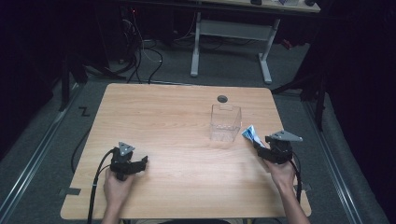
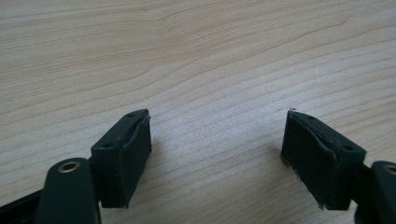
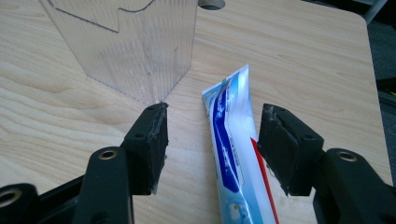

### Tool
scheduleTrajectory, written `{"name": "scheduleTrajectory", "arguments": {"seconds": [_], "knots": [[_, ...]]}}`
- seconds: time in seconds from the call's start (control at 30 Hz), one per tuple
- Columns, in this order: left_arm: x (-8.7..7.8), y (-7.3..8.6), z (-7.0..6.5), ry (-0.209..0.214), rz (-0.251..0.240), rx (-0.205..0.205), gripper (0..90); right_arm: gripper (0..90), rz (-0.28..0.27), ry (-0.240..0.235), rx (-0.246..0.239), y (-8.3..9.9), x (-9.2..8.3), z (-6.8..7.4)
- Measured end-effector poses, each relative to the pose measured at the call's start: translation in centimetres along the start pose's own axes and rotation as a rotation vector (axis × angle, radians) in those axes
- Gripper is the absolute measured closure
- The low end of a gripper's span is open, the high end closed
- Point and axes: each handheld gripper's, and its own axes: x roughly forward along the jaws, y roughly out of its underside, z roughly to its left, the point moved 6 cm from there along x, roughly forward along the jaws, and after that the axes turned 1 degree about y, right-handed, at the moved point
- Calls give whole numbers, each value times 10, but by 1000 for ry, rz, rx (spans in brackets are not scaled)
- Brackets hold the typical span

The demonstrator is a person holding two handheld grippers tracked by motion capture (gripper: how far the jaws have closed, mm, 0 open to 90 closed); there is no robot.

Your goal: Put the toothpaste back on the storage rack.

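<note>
A white, blue and red toothpaste tube lies flat on the wooden table, just right of a clear plastic container. My right gripper is at the tube's near end. In the right gripper view the tube runs between the wide-apart jaws of the right gripper, nearer the right pad, and neither pad presses on it. The ribbed container stands upright just beyond the left jaw. My left gripper rests low at the front left, and the left gripper is open over bare wood.
A round grey cable hole sits behind the container near the table's far edge. The table's right edge runs close beside my right hand. Beyond the table are grey floor, cables and a white desk frame.
</note>
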Motion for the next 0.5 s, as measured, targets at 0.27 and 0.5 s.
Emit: {"name": "scheduleTrajectory", "arguments": {"seconds": [0.27,0.5], "knots": [[0,0,0,1,0,0,245,425,51,17,-34,-8,16,0],[0,0,0,1,0,0,245,419,122,33,-47,-8,32,-3]]}}
